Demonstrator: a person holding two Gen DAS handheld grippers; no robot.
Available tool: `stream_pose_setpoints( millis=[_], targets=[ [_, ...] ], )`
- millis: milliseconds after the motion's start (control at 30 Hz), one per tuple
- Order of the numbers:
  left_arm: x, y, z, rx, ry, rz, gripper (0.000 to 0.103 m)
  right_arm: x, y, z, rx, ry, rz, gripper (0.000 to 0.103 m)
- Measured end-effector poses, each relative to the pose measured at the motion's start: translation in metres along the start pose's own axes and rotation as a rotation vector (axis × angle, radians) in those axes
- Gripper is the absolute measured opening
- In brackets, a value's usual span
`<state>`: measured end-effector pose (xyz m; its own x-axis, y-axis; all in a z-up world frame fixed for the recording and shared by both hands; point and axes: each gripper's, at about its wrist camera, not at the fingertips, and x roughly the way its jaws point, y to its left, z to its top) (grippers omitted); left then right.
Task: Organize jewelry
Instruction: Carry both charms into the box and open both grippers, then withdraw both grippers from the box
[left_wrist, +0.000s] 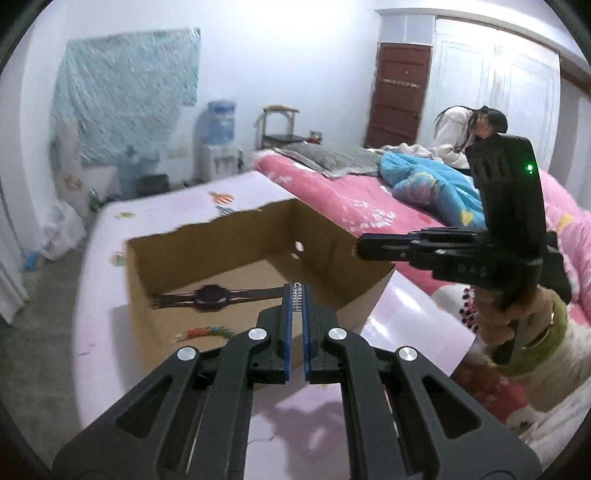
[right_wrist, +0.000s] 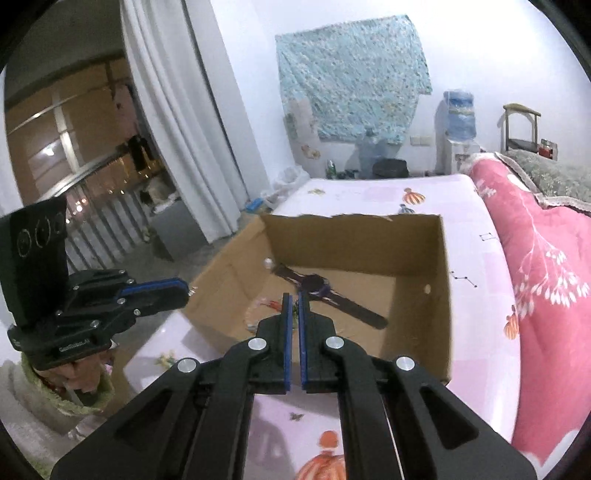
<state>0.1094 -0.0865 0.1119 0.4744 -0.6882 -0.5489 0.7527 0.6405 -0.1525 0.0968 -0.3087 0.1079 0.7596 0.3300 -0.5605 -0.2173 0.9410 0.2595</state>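
An open cardboard box (left_wrist: 236, 258) sits on a bed covered by a pale pink sheet (right_wrist: 476, 258) and serves as the collecting place for the jewelry: a dark wristwatch (left_wrist: 212, 295) lies flat across its floor, and a small multicoloured beaded piece (left_wrist: 207, 331) lies nearer the front wall. The left gripper (left_wrist: 297, 291) is nearly shut, its blue pads pinching a small silvery chain or clasp piece (left_wrist: 297, 293) at the very tips; a fine item of this kind presumably needs a fingertip pinch so that it does not slip. It is held above the box's near edge, tilted downward, which suggests a drop into the box is intended. The right gripper (right_wrist: 294, 306) is fully closed; whether anything lies between its pads cannot be told. It also points down toward the box interior, from the side nearer the pink quilt (right_wrist: 546, 280). Each tool is carried by a hand (left_wrist: 517, 314) in a green-trimmed sleeve, wrists angled forward.
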Motion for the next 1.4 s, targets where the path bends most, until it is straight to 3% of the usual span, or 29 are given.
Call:
stream_pose_setpoints(
  millis=[200, 333, 433, 500, 567, 733, 933, 1200, 1300, 1400],
  targets=[
    [0.081, 0.016, 0.002, -0.091, 0.186, -0.048, 0.004, 0.049, -0.033, 0.005, 0.038, 0.141, -0.061, 0.003],
    [0.109, 0.025, -0.007, -0.134, 0.25, -0.045, 0.004, 0.068, -0.05, 0.002, 0.068, 0.191, -0.086, 0.004],
    [0.112, 0.03, -0.007, -0.155, 0.249, -0.044, 0.009, 0.067, -0.056, 0.001, 0.079, 0.182, -0.087, 0.006],
    [0.111, 0.032, -0.007, -0.165, 0.241, -0.04, 0.018, 0.062, -0.058, 0.001, 0.083, 0.168, -0.088, 0.017],
    [0.11, 0.034, -0.006, -0.164, 0.236, -0.026, 0.019, 0.057, -0.06, 0.002, 0.086, 0.146, -0.088, 0.023],
    [0.103, 0.037, -0.002, -0.174, 0.221, -0.002, 0.025, 0.042, -0.064, 0.005, 0.108, 0.105, -0.095, 0.027],
    [0.081, 0.032, -0.001, -0.16, 0.183, 0.037, 0.037, 0.011, -0.064, 0.005, 0.145, 0.041, -0.097, 0.041],
    [0.018, 0.016, -0.01, -0.118, 0.116, 0.112, 0.076, -0.046, -0.049, -0.016, 0.157, -0.054, -0.092, 0.053],
    [-0.005, 0.01, -0.02, -0.097, 0.1, 0.151, 0.084, -0.061, -0.04, -0.032, 0.157, -0.049, -0.104, 0.054],
    [-0.017, 0.005, -0.033, -0.085, 0.121, 0.192, 0.085, -0.069, -0.032, -0.05, 0.161, -0.016, -0.115, 0.054]
  ],
)
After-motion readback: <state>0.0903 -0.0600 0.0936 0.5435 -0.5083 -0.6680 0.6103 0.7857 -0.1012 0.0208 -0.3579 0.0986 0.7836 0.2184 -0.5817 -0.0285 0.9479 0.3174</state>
